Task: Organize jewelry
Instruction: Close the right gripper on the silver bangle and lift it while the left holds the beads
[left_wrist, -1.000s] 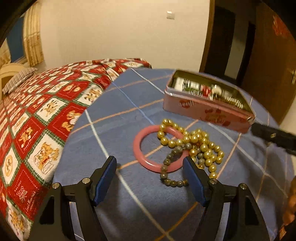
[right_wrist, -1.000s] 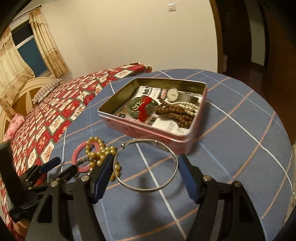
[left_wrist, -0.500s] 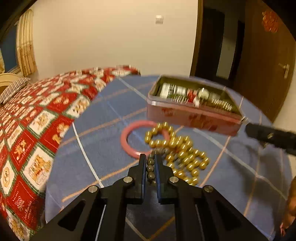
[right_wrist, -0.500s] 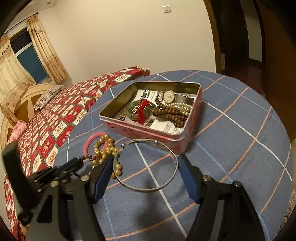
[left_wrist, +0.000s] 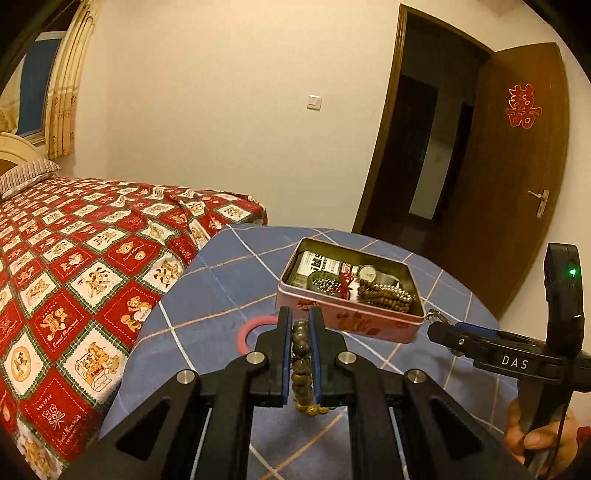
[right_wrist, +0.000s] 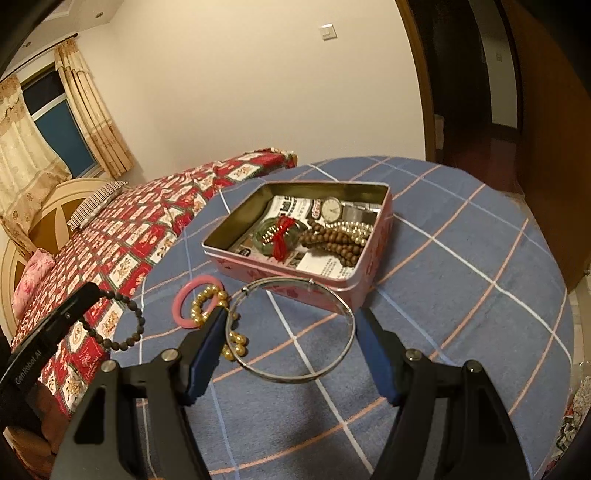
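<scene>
Matt woven cloth in blue check over the tabletop (right_wrist: 461, 266). Pink painted metal tin (right_wrist: 369, 273), dull brassy sheen inside, printed paper lining the bottom. Thin polished metal bangle (right_wrist: 295, 376), bright and smooth. Glossy gold beads (right_wrist: 207, 299); smooth pink plastic-looking ring (right_wrist: 181, 299). Dark, faintly shiny bead bracelet (left_wrist: 301, 354). Printed cotton-like bedspread (left_wrist: 74, 266). Varnished wooden door (left_wrist: 517, 177).

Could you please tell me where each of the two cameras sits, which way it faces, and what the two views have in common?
Left wrist: rides the left claw, looking along it across the blue table toward the door; its fingers pinch a dark bead bracelet; a hand shows lower right.
Right wrist: rides the open right claw, looking down over a silver bangle toward the bed and window.
Shared: the pink tin, pink ring, bracelet and bed.
</scene>
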